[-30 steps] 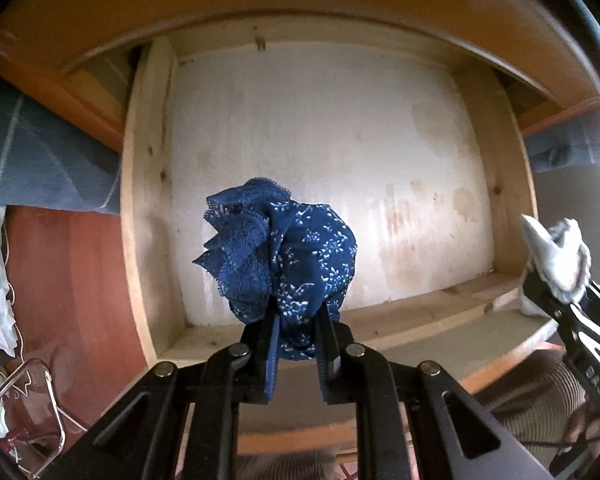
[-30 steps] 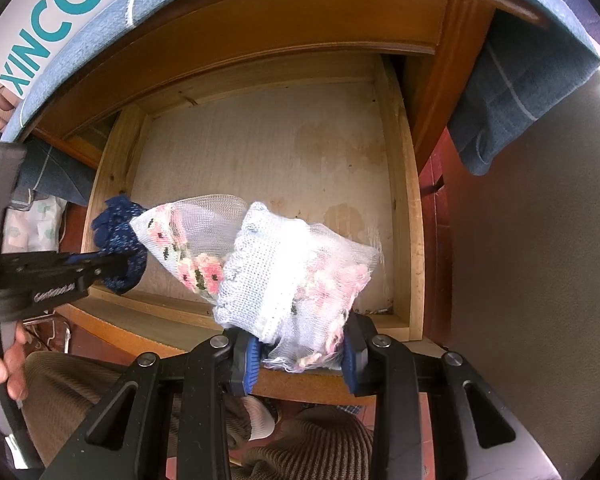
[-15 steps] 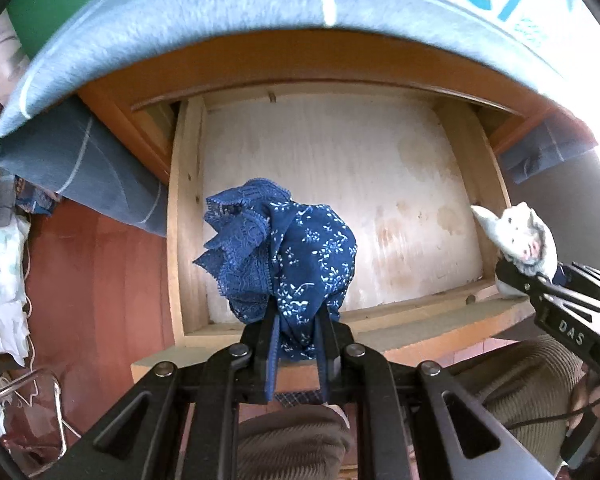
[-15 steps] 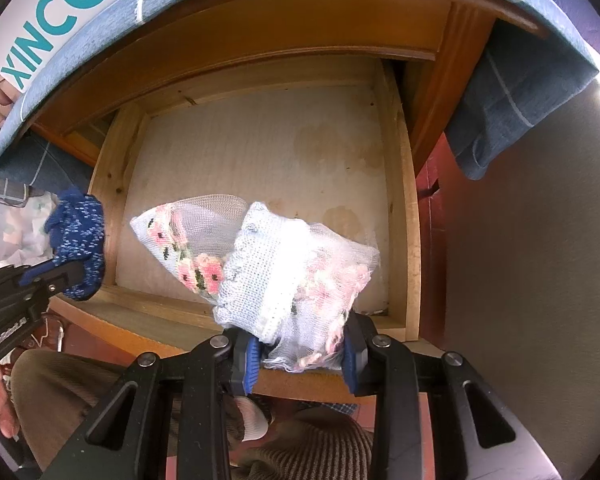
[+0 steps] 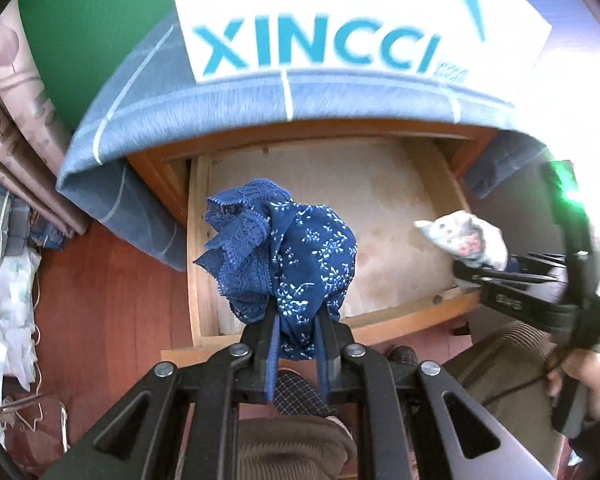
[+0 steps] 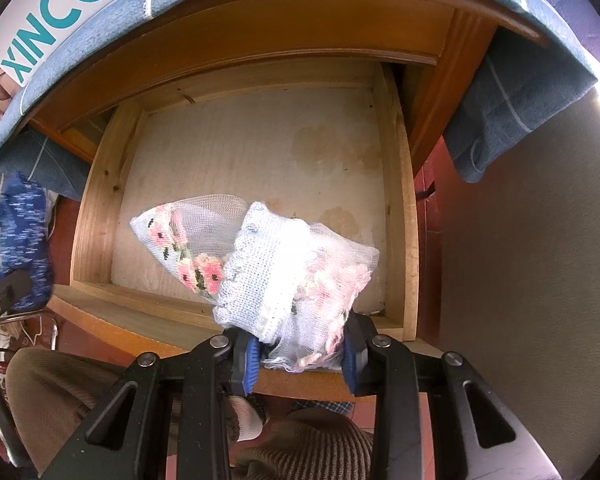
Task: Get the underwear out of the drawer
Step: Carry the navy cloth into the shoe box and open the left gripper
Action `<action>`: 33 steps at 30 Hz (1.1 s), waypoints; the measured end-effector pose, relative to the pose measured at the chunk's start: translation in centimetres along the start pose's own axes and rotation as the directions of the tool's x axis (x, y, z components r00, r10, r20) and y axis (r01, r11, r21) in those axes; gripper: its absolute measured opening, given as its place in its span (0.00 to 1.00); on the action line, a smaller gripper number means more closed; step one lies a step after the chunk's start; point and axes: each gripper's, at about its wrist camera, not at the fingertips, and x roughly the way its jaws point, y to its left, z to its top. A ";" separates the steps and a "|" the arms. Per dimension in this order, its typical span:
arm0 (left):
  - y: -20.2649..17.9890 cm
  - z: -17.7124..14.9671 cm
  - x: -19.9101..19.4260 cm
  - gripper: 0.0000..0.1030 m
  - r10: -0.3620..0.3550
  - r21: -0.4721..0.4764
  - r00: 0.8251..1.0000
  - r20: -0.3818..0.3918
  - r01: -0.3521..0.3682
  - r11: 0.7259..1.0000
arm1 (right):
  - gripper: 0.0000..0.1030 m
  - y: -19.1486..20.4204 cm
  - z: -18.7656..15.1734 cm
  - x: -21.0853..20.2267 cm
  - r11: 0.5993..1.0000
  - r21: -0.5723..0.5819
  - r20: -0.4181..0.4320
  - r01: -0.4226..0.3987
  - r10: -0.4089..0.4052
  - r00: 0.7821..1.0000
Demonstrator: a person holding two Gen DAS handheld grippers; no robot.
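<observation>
My left gripper (image 5: 298,346) is shut on dark blue underwear (image 5: 284,260) with lace and a small white flower print, bunched above the jaws. It hangs over the front left of the pulled-out wooden drawer (image 5: 400,200), whose pale bottom is bare. My right gripper (image 6: 300,354) is shut on white mesh underwear (image 6: 276,272) with pink flowers, held over the drawer's (image 6: 396,200) front rail. In the left wrist view the right gripper (image 5: 468,266) and its white bundle (image 5: 460,234) appear at the right. The blue underwear (image 6: 22,240) shows blurred at the left edge of the right wrist view.
A blue cloth (image 5: 260,96) covers the furniture top above the drawer, with a white sheet printed XINCCI (image 5: 340,20) lying on it. Red-brown floor (image 5: 112,312) lies to the left, with clothes (image 5: 4,300) and a wire hanger (image 5: 28,412). A person's knees in brown trousers (image 6: 60,392) are below.
My left gripper has risen and tilted back with the blue underwear, so the drawer looks smaller and the cloth-covered top came into view. The right gripper and its white underwear stayed where they were.
</observation>
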 end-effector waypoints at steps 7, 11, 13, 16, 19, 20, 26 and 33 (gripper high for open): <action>0.6 1.2 -6.5 0.14 -0.019 0.023 0.993 0.118 0.016 1.000 | 0.29 -0.1 -0.1 0.0 1.000 0.002 0.005 -0.004 0.004 1.000; 1.1 3.4 -11.0 0.14 -0.035 0.023 0.977 0.208 0.030 0.999 | 0.29 -0.2 -0.2 -0.1 1.000 0.005 0.008 -0.014 0.014 1.000; 1.3 4.8 -12.8 0.14 -0.044 0.026 0.967 0.251 0.039 0.999 | 0.29 -0.2 -0.2 -0.1 1.000 0.004 0.010 -0.016 0.016 1.000; 1.2 7.0 -14.7 0.14 -0.039 0.036 0.954 0.297 0.029 0.999 | 0.29 -0.1 -0.2 -0.2 1.000 0.002 0.010 -0.018 0.018 1.000; 1.2 9.9 -16.0 0.14 -0.036 0.043 0.943 0.331 0.023 0.999 | 0.29 -0.2 -0.2 -0.2 1.000 0.005 0.010 -0.024 0.024 1.000; 1.4 10.9 -16.2 0.14 -0.035 0.034 0.940 0.339 0.025 0.999 | 0.29 -0.2 -0.2 -0.2 1.000 0.007 0.011 -0.025 0.025 1.000; 1.3 16.6 -14.5 0.14 -0.050 0.025 0.951 0.304 0.045 0.999 | 0.29 -0.3 -0.1 -0.2 0.999 0.008 0.008 -0.035 0.035 0.999; 0.2 20.1 -8.7 0.14 -0.045 0.031 0.977 0.209 0.039 0.999 | 0.29 -0.5 -0.1 -0.3 0.998 0.019 0.007 -0.054 0.054 0.999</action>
